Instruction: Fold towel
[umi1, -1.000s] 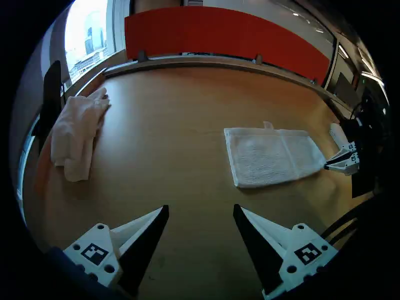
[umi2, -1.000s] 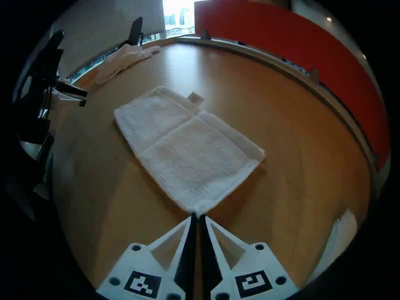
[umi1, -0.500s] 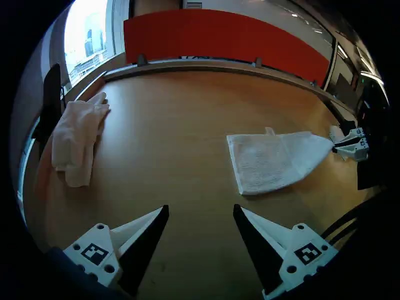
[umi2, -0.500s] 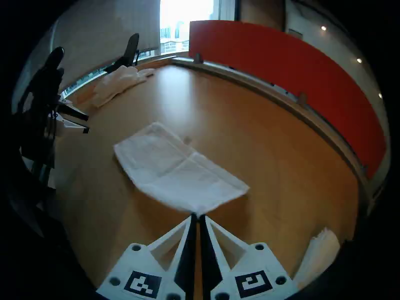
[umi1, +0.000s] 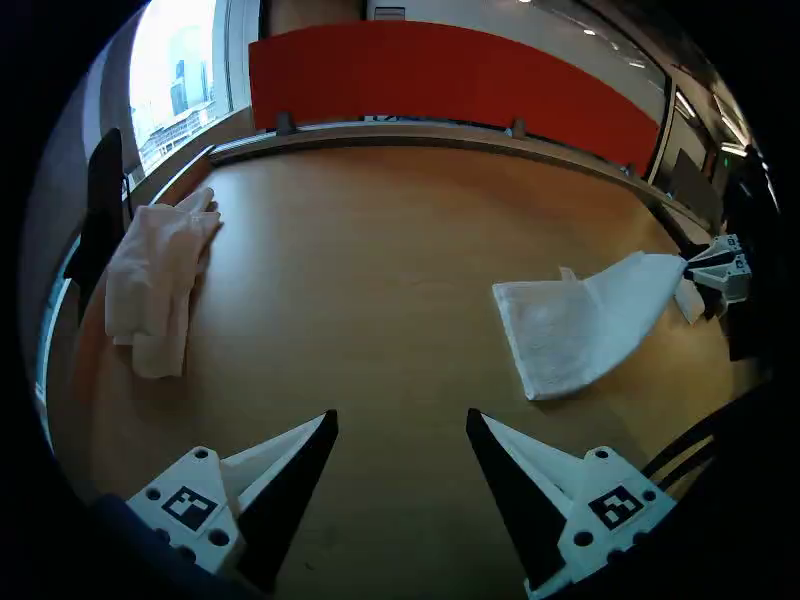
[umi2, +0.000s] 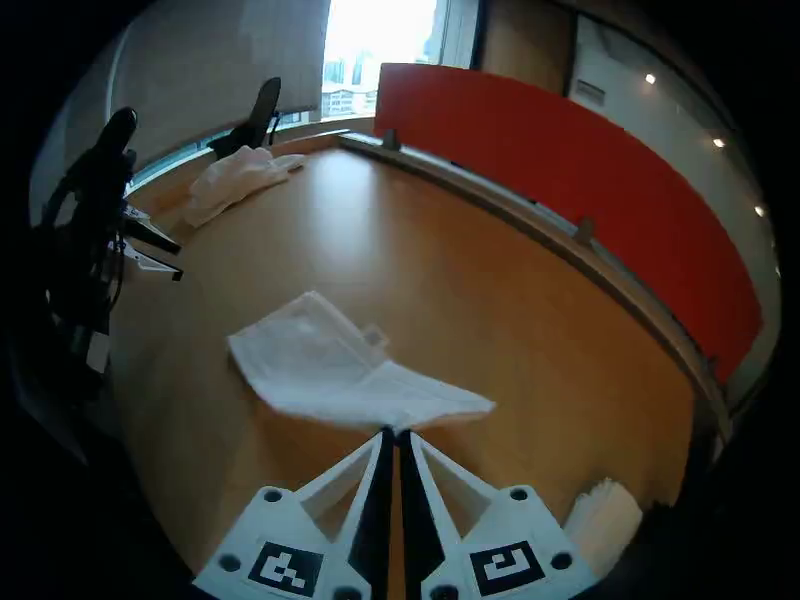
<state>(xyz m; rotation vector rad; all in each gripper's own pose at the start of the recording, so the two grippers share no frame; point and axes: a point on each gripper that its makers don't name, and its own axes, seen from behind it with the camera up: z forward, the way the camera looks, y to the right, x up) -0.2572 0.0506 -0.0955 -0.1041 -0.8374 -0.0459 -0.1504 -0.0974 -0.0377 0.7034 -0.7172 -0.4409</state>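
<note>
- Right gripper (umi2: 393, 434): fingers pressed together, pinching one corner of the towel (umi2: 330, 368). The corner is held above the desk (umi2: 480, 290). I judge this frees the near half so it can be carried over the rest.
- Towel: white, and it looks doubled already, going by the seam line across it. The near half rises in a slope up to my pinch. The far half lies flat on the desk, with a small hang loop on its far edge.
- Left gripper (umi1: 400, 415): fingers spread wide with nothing between them, hovering over bare desk well apart from the towel. My reading is that it is idle, since one corner pinch is carrying this fold. It is placed to come in and pin the flat half if needed.
- Judgement: the fold is in progress and not yet laid down. The next move calls for carrying the corner across to the opposite edge and lowering it square.
- Risk: a one-corner lift may skew the layer or drag the flat half along.
- Farther out: a heap of white cloth (umi1: 155, 275) sits at the desk's edge near the window (umi1: 180, 80), well apart from the work. A stack of folded cloth (umi2: 605, 515) lies low on my right. A red partition (umi1: 450, 75) runs along the back of the desk.
</note>
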